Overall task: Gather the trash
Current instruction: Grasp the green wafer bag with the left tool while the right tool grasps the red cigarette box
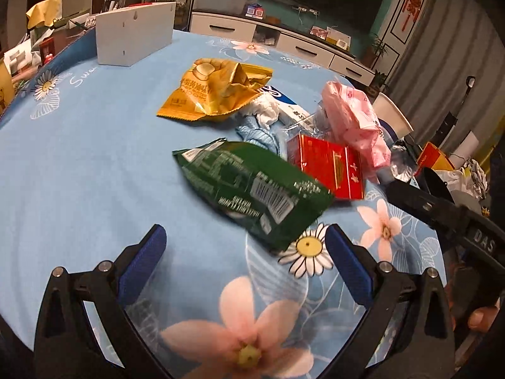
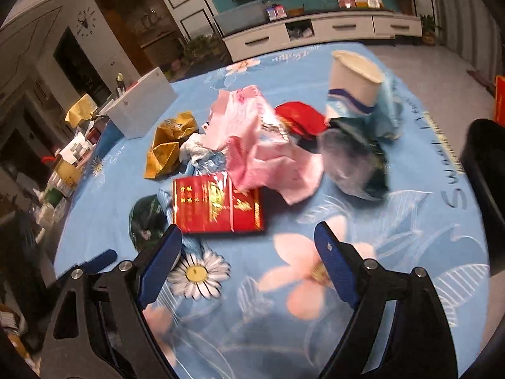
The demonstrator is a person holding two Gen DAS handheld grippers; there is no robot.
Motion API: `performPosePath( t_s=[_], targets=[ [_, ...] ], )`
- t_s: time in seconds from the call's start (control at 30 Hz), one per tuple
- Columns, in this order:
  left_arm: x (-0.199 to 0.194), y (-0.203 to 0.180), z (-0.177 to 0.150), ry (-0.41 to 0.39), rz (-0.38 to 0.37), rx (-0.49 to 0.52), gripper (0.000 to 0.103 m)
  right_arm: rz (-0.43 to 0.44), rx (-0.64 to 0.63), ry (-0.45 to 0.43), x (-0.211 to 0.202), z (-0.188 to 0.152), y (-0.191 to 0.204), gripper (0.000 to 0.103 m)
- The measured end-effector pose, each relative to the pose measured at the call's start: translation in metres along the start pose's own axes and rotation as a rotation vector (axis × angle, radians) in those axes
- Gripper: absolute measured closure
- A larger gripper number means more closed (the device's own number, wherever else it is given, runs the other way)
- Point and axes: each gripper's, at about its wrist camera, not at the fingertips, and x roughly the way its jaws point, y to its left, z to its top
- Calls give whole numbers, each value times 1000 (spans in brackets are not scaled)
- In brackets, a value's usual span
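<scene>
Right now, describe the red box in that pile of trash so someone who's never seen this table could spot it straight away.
Start at the blue flowered tablecloth and find the litter heap in its middle. At the heap's near edge, the red box lies flat, partly under a crumpled pink bag and beside a green wrapper. It is the only rigid, rectangular piece there, shiny red with gold print.

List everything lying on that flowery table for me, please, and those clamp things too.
Tablecloth: one, blue, floral, under all.
Box: one, white, far left edge.
Gold bag: one, behind the pile.
Green bag: one, nearest left gripper.
Red pack: one, front of the pile.
Pink bag: one, crumpled, mid-pile.
Cup: one, white, tilted, far right.
Left gripper: blue pads, open, empty.
Right gripper: blue pads, open, empty.
</scene>
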Motion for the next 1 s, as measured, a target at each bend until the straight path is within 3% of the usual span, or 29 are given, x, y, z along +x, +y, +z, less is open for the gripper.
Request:
performPosePath(
  t_s=[0.3,0.5,0.63,0.67,0.93,1.0],
  targets=[
    [22,-4,11,5,75,9,4,-17,32,76,46,17,17,18],
    [28,2,5,23,78,-4,29,-57,-3,109,66,17,30,16],
    [22,8,4,23,61,-24,61,-77,-30,105,69,16,36,16],
    [21,10,3,24,57,-29,65,-74,-37,109,68,15,37,16],
    [8,21,-2,17,46,-40,72,-92,-65,84,69,9,43,17],
    [5,23,-2,16,37,-43,72,-74,-65,67,67,8,43,28]
  ],
)
